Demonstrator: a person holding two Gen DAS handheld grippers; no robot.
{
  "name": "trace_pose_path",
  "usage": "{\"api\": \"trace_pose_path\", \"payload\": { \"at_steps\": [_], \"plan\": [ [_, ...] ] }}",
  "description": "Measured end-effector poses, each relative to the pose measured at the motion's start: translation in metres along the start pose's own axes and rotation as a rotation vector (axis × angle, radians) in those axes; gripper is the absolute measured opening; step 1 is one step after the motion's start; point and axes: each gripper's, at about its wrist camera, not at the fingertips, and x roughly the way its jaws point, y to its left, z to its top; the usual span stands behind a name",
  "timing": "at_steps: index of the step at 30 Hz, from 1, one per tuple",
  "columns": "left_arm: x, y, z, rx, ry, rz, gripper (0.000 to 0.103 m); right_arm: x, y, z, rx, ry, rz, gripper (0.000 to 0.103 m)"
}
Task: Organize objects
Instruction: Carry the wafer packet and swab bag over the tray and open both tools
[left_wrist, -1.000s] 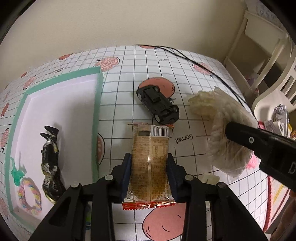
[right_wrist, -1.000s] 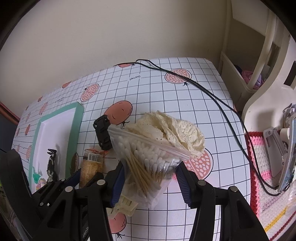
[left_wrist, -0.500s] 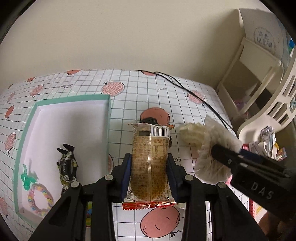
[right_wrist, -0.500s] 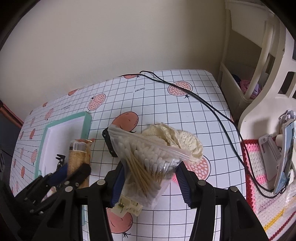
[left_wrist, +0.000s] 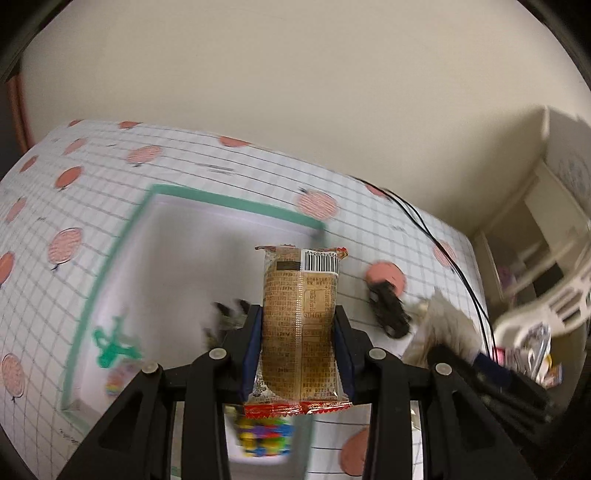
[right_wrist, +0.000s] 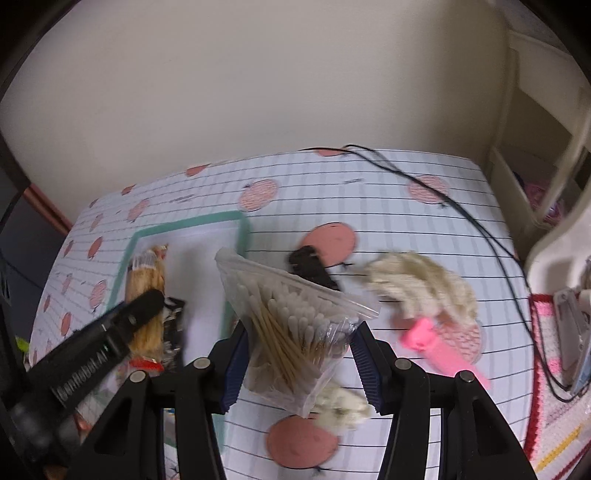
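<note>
Grid-printed tablecloth with pink fruit spots (left_wrist: 207, 173) under a plain cream wall. Left gripper (left_wrist: 299, 343) pinching a brown foil snack packet (left_wrist: 301, 321), long axis toward 12 o'clock, hanging over the green-rimmed white tray (left_wrist: 229, 201), which lies at 11 o'clock and nearer this hand. Right gripper (right_wrist: 299, 354) clamped on a clear zip bag of cotton swabs (right_wrist: 291, 325), tray at 10 o'clock from it. Black toy car (right_wrist: 312, 267), cream lace cloth (right_wrist: 424, 284) and pink plastic comb (right_wrist: 439, 349) out on the cloth. Heavy motion blur; tray contents hard to identify.
</note>
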Motion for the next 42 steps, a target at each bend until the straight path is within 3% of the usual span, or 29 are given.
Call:
{"api": "trace_pose_path", "payload": {
  "at_steps": [10,16,27,42],
  "plan": [
    [-0.028,0.085,0.014,-0.183,-0.083,0.082,0.038,0.016,0.057,-0.009,-0.054,-0.004,0.104,0.055],
    [-0.038,0.112,0.014,-0.265,-0.119,0.104,0.038,0.021,0.084,-0.012,-0.087,-0.047,0.158,0.055],
    [-0.021,0.119,0.007,-0.290,-0.112,0.103,0.038,0.031,0.109,-0.008,-0.141,-0.141,0.144,0.055],
    [0.017,0.120,-0.001,-0.306,-0.095,0.125,0.038,0.063,0.104,0.003,-0.121,-0.142,0.077,0.055]
  ]
}}
